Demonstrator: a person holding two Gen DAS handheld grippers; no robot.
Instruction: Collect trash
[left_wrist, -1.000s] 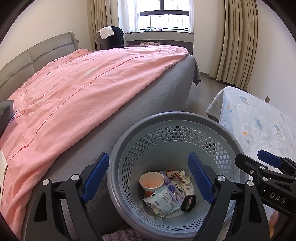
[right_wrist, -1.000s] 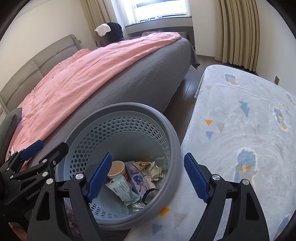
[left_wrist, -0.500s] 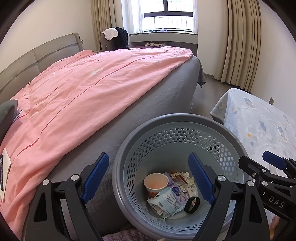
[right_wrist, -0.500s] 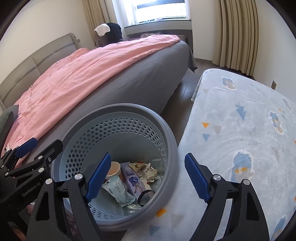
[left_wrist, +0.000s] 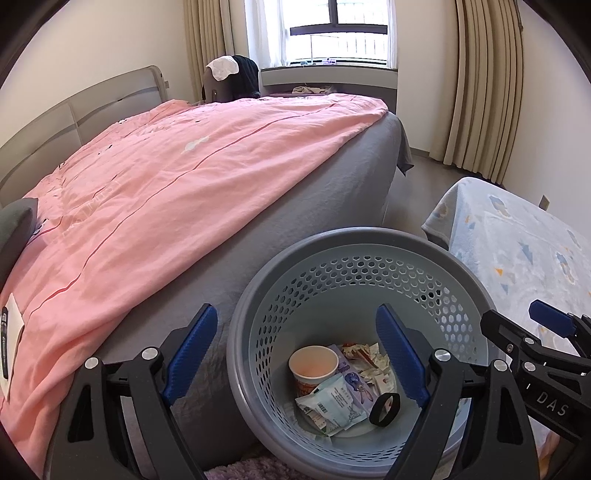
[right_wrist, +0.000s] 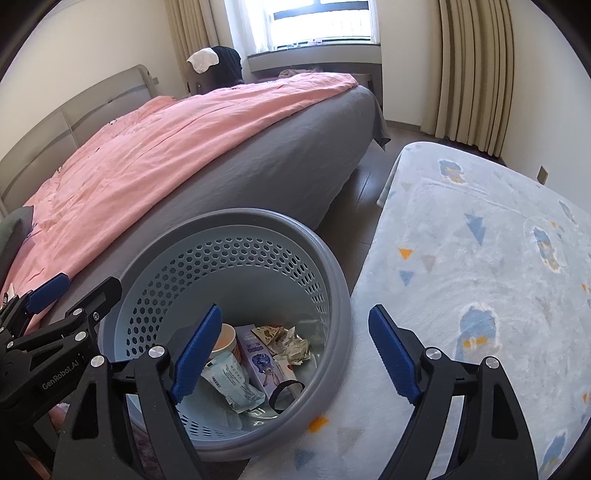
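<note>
- The grey perforated plastic bin (left_wrist: 343, 254) is cut off by the frame's bottom edge at 6 o'clock in the left wrist view.
- Crumpled wrappers (right_wrist: 291, 341) in it overlap; print too small to read.
- The right gripper's blue-padded fingers (right_wrist: 195, 349) hide part of the orange-lined paper cup (right_wrist: 225, 341).

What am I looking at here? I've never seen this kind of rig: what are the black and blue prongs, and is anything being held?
A person carries two hand-held grippers, each with a fisheye camera looking along its jaws. The left gripper and right gripper both stand open and hold nothing. Between the bed and a patterned blanket stands a grey basket with collected trash: a paper cup, wrappers and a black ring. Each camera also catches the other gripper at its edge.
</note>
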